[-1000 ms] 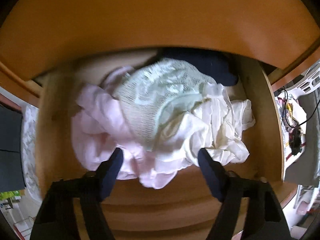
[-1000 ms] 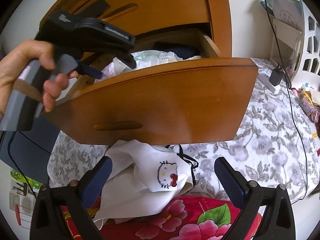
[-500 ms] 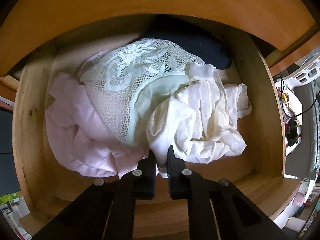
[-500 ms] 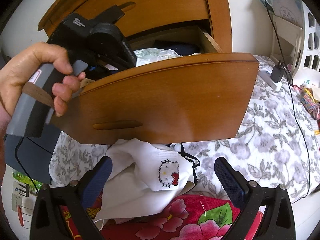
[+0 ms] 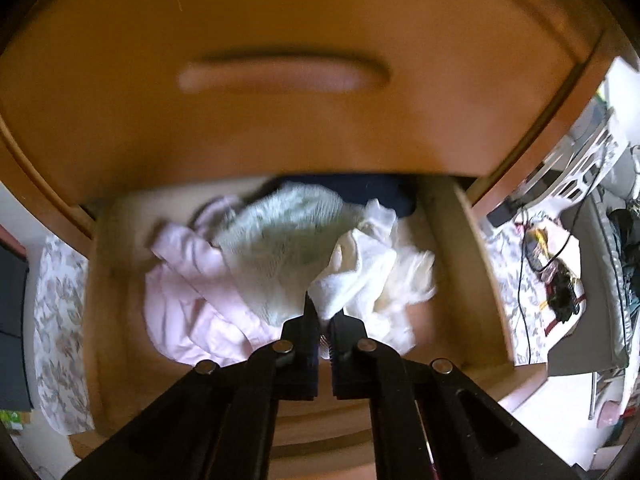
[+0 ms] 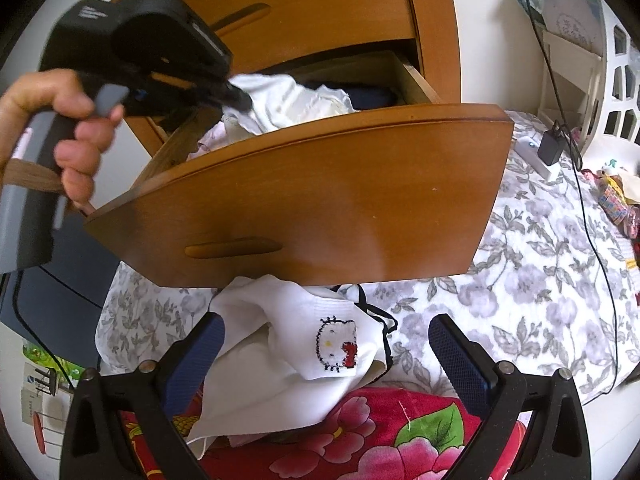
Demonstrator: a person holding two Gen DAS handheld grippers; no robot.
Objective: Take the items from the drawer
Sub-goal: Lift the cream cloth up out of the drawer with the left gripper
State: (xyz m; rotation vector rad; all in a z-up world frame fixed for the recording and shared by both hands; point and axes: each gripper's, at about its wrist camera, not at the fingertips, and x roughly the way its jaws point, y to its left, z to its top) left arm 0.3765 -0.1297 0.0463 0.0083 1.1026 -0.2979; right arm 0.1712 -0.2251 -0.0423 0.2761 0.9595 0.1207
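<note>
Softly crumpled white cloth [image 5: 352, 276], pinched.

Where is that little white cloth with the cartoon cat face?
In the right wrist view, the white cat-face cloth lies low and central on the bed, just below the open drawer's front, on a red floral fabric.

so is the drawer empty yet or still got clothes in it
Not empty. The open drawer holds pink, pale green and dark garments; the left gripper grips a white one.

The open wooden drawer [image 6: 320, 200] holds crumpled pink [image 5: 192, 292], mint lace [image 5: 276, 248] and white garments [image 5: 360, 280].
</note>
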